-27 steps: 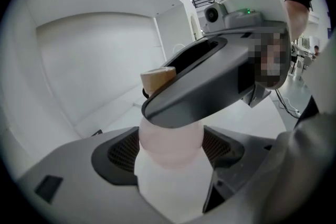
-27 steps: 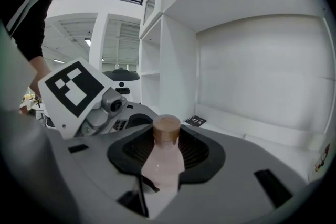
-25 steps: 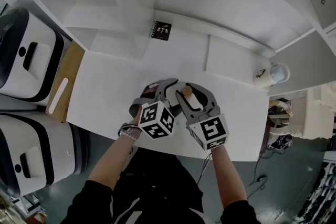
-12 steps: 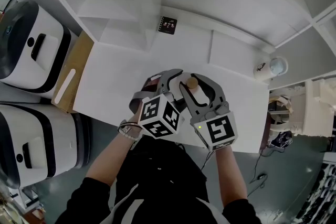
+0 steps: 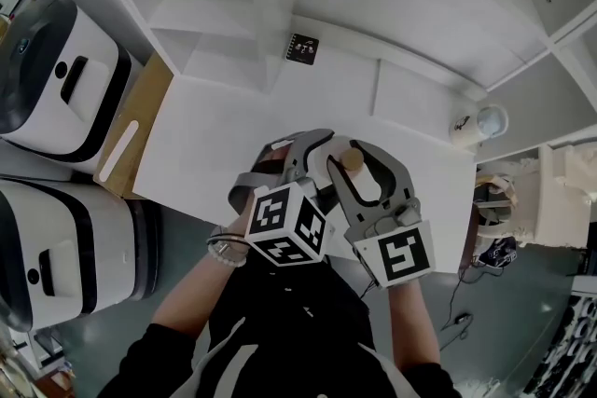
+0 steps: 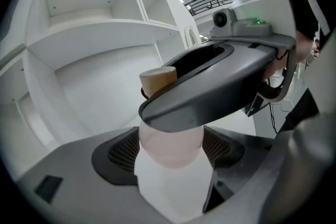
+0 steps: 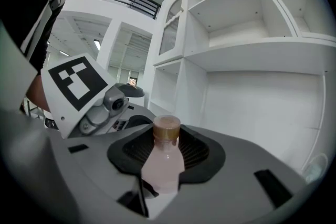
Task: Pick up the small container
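The small container is a pale pink bottle with a brown cap (image 5: 352, 160), held upright over the white table (image 5: 205, 154). My right gripper (image 5: 357, 147) is shut on it. In the right gripper view the bottle (image 7: 163, 162) stands between both ribbed pads (image 7: 195, 150). My left gripper (image 5: 315, 165) comes in from the left, and its pads (image 6: 119, 157) also press on the bottle's lower body (image 6: 170, 141). One jaw of the right gripper crosses the left gripper view above the bottle and hides its neck. The bottle's base is hidden in every view.
White shelving (image 5: 233, 5) rises behind the table. A black marker card (image 5: 301, 48) lies at the table's back. A white cup (image 5: 469, 130) stands at the far right. Two white machines (image 5: 56, 79) and a wooden board (image 5: 131, 140) are at the left.
Both grippers stay together on the bottle and have drifted slightly right and toward the near edge. The head camera has shifted a little.
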`<state>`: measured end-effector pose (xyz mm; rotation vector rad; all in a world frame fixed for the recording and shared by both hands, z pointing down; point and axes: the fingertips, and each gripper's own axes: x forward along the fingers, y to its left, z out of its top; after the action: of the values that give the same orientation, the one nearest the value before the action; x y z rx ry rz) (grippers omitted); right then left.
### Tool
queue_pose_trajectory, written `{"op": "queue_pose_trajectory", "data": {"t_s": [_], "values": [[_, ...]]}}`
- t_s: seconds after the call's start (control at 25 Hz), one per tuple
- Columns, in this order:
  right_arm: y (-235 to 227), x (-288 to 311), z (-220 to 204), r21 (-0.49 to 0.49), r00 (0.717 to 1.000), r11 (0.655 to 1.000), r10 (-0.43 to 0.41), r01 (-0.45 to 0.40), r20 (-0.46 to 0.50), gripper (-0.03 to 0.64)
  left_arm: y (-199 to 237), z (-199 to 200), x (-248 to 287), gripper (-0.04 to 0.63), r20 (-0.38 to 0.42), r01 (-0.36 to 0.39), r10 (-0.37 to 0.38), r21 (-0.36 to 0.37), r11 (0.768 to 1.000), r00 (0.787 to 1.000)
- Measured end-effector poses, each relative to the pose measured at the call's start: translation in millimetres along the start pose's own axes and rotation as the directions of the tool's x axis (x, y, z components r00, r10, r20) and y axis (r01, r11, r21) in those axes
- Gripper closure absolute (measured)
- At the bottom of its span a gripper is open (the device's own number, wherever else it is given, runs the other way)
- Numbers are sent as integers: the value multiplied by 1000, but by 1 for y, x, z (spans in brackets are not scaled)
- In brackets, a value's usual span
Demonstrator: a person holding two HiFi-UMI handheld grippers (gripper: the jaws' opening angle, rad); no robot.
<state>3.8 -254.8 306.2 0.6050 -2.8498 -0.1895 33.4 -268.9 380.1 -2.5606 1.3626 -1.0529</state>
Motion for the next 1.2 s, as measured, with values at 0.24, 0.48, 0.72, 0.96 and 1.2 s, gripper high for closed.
{"op": "queue_pose_trajectory", "data": {"t_s": [0.24,0.48,0.72,0.96,1.2], "values": [[6,-10,19,0,1000,1000,-11,11,26,471,0,13,-18,219,12,-15,15,20,1000,1000],[9,-17,38,-13,998,1000,-21,22,51,471,3,27,-33,219,41,-25,24,40,999,999],[10,-20,50,-20,998,1000,-20,22,62,471,8,37,-43,219,55,-39,36,52,998,998],[12,-21,55,-13,997,1000,-17,18,71,471,8,38,-48,219,59,-42,39,54,998,997],[15,-21,56,-21,997,1000,-16,18,72,471,8,39,-50,219,59,-46,43,51,998,997]]}}
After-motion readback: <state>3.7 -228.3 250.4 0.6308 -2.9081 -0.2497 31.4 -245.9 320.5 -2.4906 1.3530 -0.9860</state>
